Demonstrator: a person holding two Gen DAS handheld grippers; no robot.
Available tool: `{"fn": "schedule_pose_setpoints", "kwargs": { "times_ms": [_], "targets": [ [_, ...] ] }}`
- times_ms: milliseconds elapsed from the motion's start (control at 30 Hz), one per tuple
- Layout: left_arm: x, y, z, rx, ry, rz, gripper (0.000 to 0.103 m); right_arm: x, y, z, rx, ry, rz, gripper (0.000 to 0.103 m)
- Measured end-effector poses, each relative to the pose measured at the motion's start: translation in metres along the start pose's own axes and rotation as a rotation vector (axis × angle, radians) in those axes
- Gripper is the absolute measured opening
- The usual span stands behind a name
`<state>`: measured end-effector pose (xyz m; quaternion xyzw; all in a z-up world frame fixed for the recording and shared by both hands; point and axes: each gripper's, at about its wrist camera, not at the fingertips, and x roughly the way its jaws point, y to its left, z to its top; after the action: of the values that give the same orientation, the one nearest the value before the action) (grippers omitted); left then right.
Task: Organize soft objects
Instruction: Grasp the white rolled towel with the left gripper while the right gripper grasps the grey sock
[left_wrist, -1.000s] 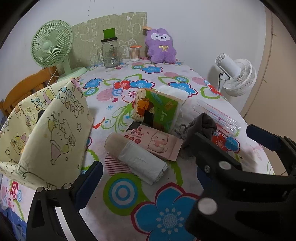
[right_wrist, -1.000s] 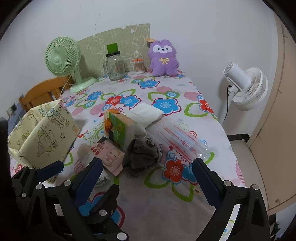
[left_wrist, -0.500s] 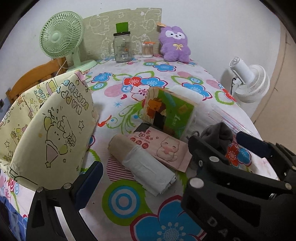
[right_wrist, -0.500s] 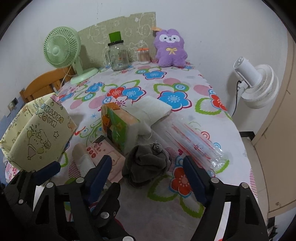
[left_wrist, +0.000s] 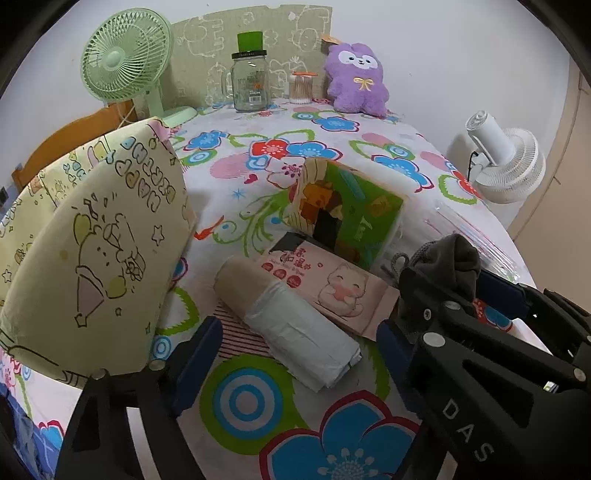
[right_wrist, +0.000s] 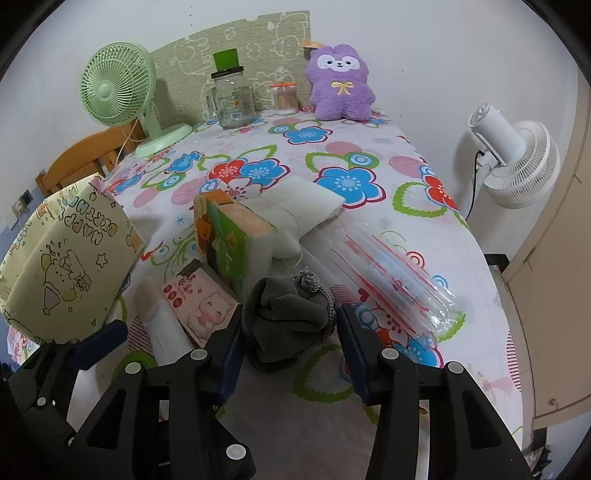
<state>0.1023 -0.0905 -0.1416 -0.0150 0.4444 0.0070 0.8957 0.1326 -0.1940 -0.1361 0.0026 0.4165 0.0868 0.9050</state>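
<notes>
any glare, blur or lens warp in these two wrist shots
Left wrist view: sharp, strong fisheye bending, dark corner vignette, soft even light, faint sheen on the glass jar. Right wrist view: same warp and vignette, glare streaks on the clear plastic sleeve, no motion blur.

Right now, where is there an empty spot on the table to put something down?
Bare cloth lies in the middle, between the green fan, glass jar and purple plush at the back and the white pad nearer us. It is crowded around the tissue pack, wipes and grey cloth.
</notes>
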Motion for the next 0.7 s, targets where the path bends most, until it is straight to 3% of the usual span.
{"fn": "schedule_pose_setpoints", "kwargs": {
  "times_ms": [467,700],
  "targets": [
    [-0.006,0.007,-0.007,0.034,0.000,-0.046,0.042,-0.008,0.006,-0.009,0.009,-0.003,-0.009,0.050],
    [-0.011,0.009,-0.012,0.046,0.001,-0.074,0.035,-0.013,0.010,-0.014,0.013,-0.008,-0.008,0.050]
  ]
}}
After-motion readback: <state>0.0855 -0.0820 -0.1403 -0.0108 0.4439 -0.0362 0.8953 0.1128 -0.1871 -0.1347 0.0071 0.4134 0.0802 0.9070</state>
